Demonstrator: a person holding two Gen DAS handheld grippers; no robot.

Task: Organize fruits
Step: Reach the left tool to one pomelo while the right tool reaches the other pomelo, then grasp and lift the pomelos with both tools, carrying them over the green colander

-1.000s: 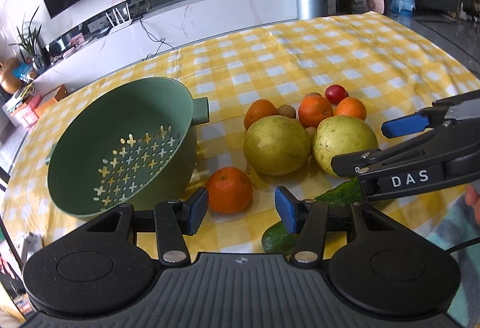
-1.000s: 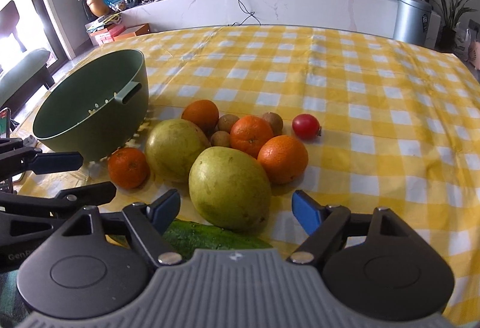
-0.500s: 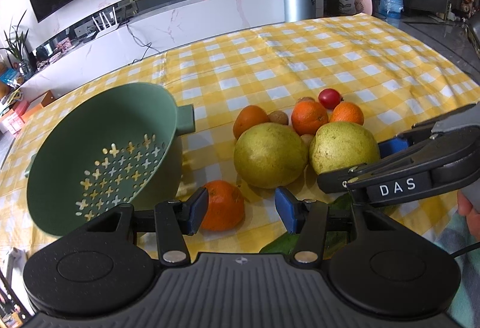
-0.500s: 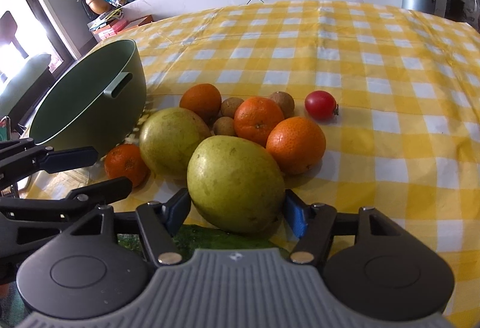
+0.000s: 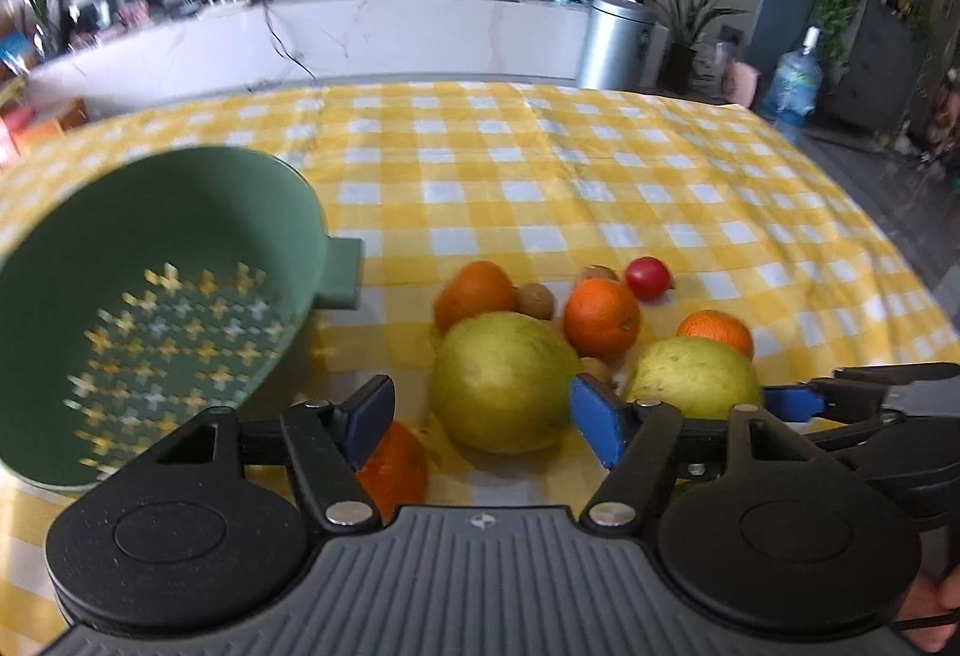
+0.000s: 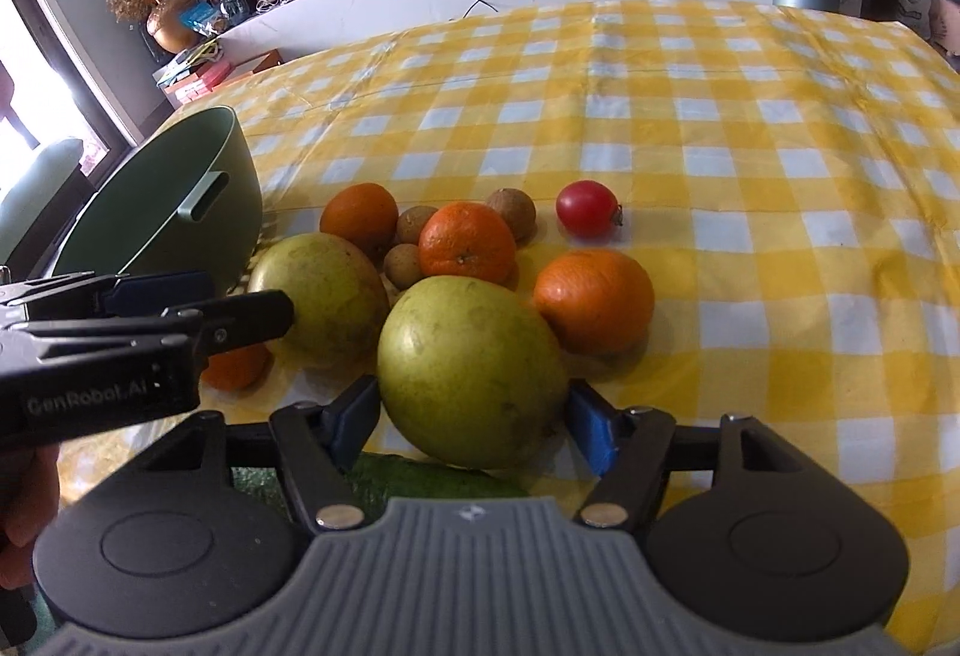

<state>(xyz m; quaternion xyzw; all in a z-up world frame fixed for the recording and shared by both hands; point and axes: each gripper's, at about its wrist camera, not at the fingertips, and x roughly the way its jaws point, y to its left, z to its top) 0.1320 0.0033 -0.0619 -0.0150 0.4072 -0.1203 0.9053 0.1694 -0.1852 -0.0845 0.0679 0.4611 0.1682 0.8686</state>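
Plainly, the right hand-held gripper (image 6: 474, 419) brackets the nearer green pomelo (image 6: 471, 371) on the worktop (image 6: 750, 128), its jaws having just eased wider, pads at or just off the rind. The left hand-held gripper (image 5: 480, 419), just opened and empty, faces the other pomelo (image 5: 501, 380), with the colander (image 5: 150, 308) at nine o'clock to receive fruit.

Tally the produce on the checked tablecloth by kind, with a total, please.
Large yellow-green fruits: 2
Oranges: 4
Small brown fruits: 3
Tomato: 1
Cucumber: 1
Total: 11
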